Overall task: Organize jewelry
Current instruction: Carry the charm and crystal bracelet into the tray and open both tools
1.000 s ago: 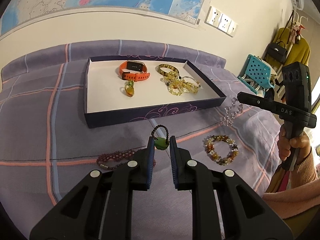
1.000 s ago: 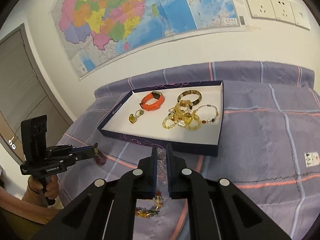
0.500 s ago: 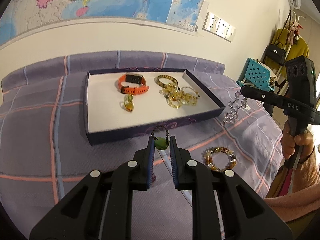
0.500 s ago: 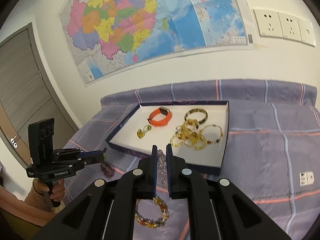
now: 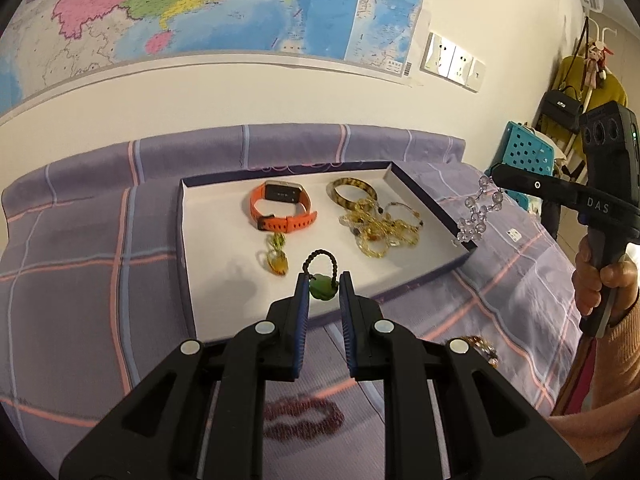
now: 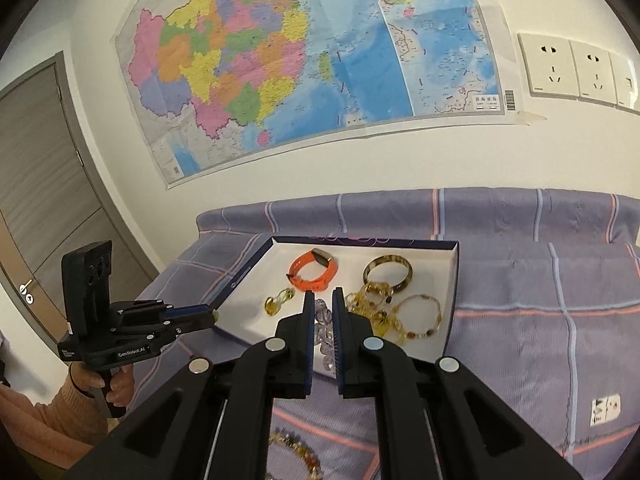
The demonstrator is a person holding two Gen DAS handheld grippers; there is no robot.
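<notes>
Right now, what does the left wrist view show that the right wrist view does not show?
Only the left wrist view shows the dark red bead bracelet on the bedspread, the teal stool and the hanging bag. It also shows the green pendant held in the left gripper.

Only the right wrist view shows the door.

Both show the tray, the orange watch, the map and the clear bead string held in the right gripper.
</notes>
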